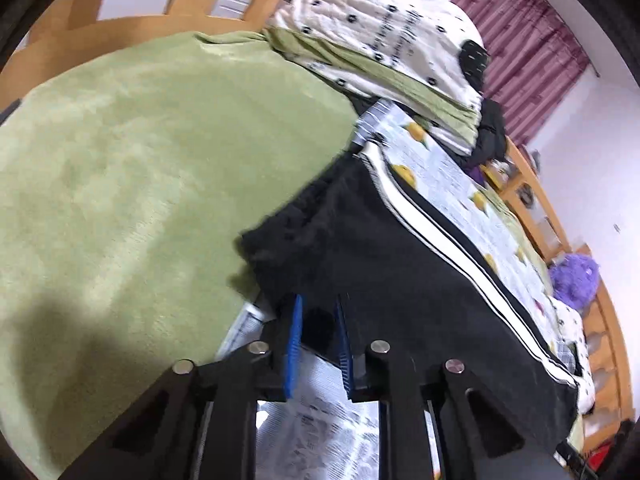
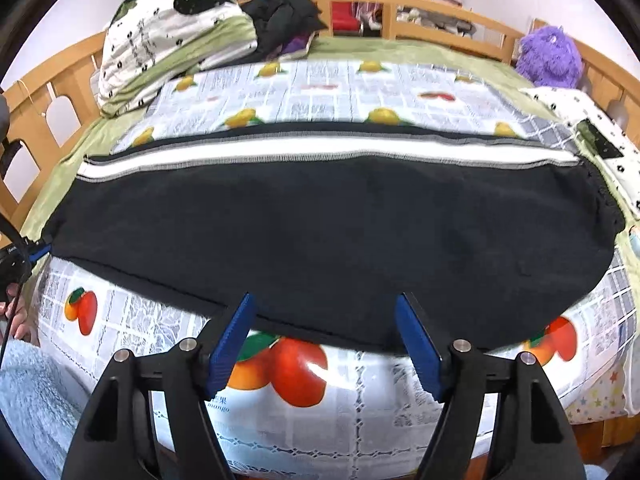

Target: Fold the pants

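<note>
Pinching the pants [image 1: 400, 264] end, the left claw [image 1: 318, 336] holds black cloth. Right claw [image 2: 326, 344], spread at the bed's near edge, should bite the hem squarely.

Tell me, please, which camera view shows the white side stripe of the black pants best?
The right wrist view: the white stripe runs unbroken across the black pants. The left wrist view shows it foreshortened along one edge, with the left gripper clamping the cloth.
</note>
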The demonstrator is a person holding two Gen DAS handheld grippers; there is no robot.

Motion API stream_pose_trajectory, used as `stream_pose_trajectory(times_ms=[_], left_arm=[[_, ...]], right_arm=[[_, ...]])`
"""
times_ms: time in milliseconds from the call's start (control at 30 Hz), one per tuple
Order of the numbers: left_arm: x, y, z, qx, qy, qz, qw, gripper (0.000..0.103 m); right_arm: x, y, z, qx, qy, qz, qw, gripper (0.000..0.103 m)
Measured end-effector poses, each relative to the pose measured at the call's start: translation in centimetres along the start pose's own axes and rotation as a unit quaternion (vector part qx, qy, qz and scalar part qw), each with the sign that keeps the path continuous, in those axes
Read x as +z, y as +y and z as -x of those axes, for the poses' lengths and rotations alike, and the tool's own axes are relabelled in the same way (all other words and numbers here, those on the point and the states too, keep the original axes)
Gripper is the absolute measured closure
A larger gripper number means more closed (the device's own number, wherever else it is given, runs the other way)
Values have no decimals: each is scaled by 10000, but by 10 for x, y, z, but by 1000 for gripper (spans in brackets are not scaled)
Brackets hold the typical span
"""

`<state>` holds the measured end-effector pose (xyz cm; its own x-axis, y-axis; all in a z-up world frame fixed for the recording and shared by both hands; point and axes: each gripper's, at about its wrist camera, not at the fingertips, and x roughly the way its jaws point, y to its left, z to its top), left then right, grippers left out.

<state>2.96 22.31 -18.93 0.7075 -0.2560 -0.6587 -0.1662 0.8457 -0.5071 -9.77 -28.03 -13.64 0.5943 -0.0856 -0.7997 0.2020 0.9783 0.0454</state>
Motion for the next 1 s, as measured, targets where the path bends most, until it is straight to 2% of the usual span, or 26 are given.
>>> stream_pose_trajectory(times_ms=[67, 200, 300, 400, 433, 500, 567, 633, 800, 867, 933, 1000], left_arm=[[5, 4, 0, -149, 55, 77, 9998, 88], [6, 11, 6, -192, -27, 174, 9997, 89], [8, 12, 10, -116, -56, 159, 9998, 89], [11, 23, 8, -39, -27, 388, 9992, 88], [13, 29, 7, -140, -11, 566, 9983, 88], [17, 33, -1, -296, 66, 687, 9972, 80], [21, 32, -14, -156, 141, 585, 9981, 76], [25, 34, -28, -229, 277, 620, 9974, 72], [37, 29, -38, -250, 224, 727, 9968, 57], [43, 26, -47, -131, 249, 803, 9964, 57], [48, 22, -51, -70, 281, 861, 9959, 62], [52, 12, -47, 17, 208, 716, 9972, 77]], right_arm=[[-2, 0, -12, 7, 155, -128, 9998, 31], [-6, 6, -23, 26, 343, -172, 9993, 31], [-4, 12, -18, -13, 312, -75, 9995, 31], [0, 15, -10, -47, 239, -33, 9997, 31], [2, 16, -8, -49, 230, -35, 9997, 31], [5, 19, -4, -54, 206, -27, 9998, 31], [10, 24, -1, -66, 197, 13, 9998, 31], [12, 28, 2, -71, 178, 31, 9998, 31], [22, 38, 14, -37, 96, 199, 9997, 31], [28, 38, 17, -27, 91, 233, 9997, 31], [35, 34, 17, 9, 109, 175, 9998, 31], [41, 27, 20, 135, 88, -45, 9999, 33]])
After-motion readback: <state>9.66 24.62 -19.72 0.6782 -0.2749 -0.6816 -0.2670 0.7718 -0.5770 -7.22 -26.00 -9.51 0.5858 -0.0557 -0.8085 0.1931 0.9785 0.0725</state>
